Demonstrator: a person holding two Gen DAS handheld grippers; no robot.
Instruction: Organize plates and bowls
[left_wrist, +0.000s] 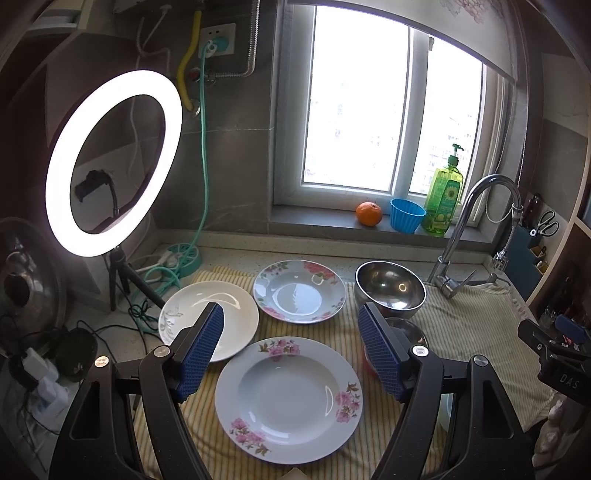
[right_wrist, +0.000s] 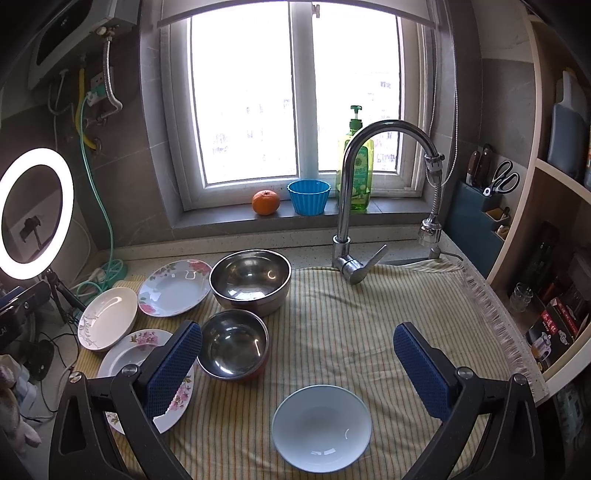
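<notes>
On a striped cloth (left_wrist: 469, 332) lie three plates: a near pink-flowered plate (left_wrist: 288, 400), a far flowered plate (left_wrist: 299, 291) and a plain white plate (left_wrist: 208, 319) with a grey sprig. A large steel bowl (left_wrist: 389, 288) stands right of them, with a small steel bowl (right_wrist: 232, 345) in front of it. A pale blue bowl (right_wrist: 321, 428) sits alone, nearest in the right wrist view. My left gripper (left_wrist: 291, 350) hangs open above the near flowered plate. My right gripper (right_wrist: 297, 362) is open above the pale bowl. Neither holds anything.
A lit ring light (left_wrist: 114, 162) on a tripod stands at the left with cables and a power strip. A tap (right_wrist: 354, 206) rises at the back. The sill holds an orange (right_wrist: 266, 202), a blue cup (right_wrist: 308, 197) and a green soap bottle (right_wrist: 356, 166). Shelves line the right.
</notes>
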